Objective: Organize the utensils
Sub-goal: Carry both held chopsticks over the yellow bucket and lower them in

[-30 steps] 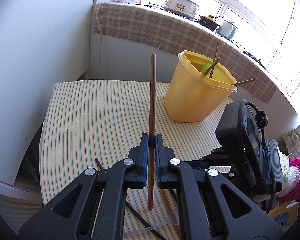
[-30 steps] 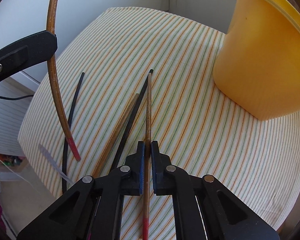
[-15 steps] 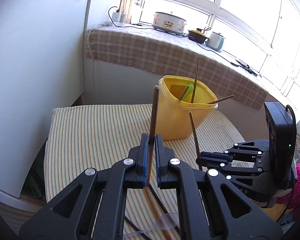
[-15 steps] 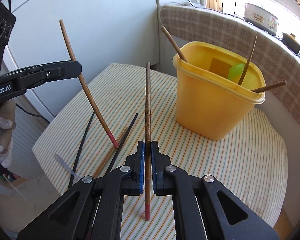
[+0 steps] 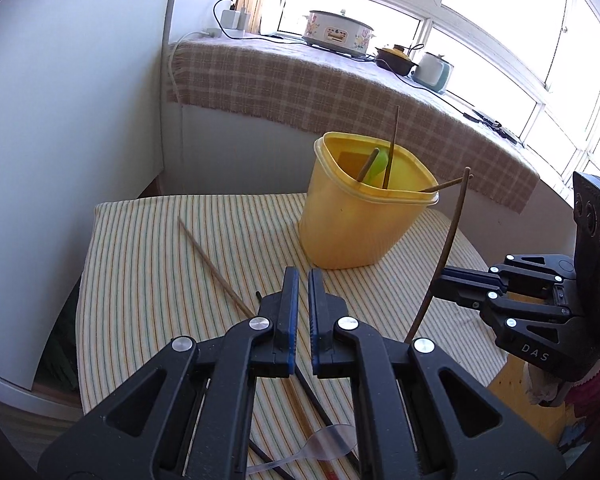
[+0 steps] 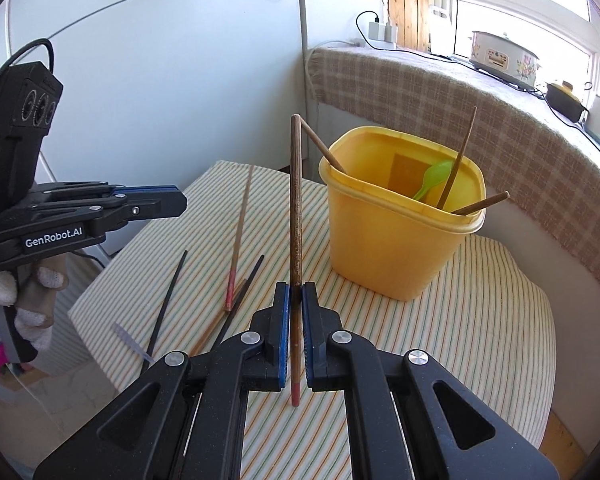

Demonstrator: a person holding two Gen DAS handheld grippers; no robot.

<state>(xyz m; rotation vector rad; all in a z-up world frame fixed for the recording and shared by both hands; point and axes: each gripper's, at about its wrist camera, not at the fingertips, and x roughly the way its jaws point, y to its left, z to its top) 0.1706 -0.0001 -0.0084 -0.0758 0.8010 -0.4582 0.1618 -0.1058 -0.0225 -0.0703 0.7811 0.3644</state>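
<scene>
A yellow tub (image 5: pixel 364 216) (image 6: pixel 400 224) stands at the back of the striped table and holds brown chopsticks and a green spoon (image 6: pixel 434 178). My right gripper (image 6: pixel 295 300) is shut on a brown red-tipped chopstick (image 6: pixel 296 208), held upright above the table in front of the tub; it also shows in the left wrist view (image 5: pixel 446 248). My left gripper (image 5: pixel 303 280) (image 6: pixel 176 202) is slightly open and empty, above the table's left side. A brown red-tipped chopstick (image 5: pixel 216 268) (image 6: pixel 240 232) lies on the cloth below it.
Two black chopsticks (image 6: pixel 164 308) (image 6: pixel 242 292), another brown one and a clear plastic spoon (image 5: pixel 328 446) lie near the table's (image 6: pixel 480 320) front left. A white wall panel stands on the left. A checked-cloth sill (image 5: pixel 340 92) with cookers runs behind.
My left gripper has opened and dropped its chopstick, which now lies on the cloth. My right gripper has lifted its chopstick upright off the table.
</scene>
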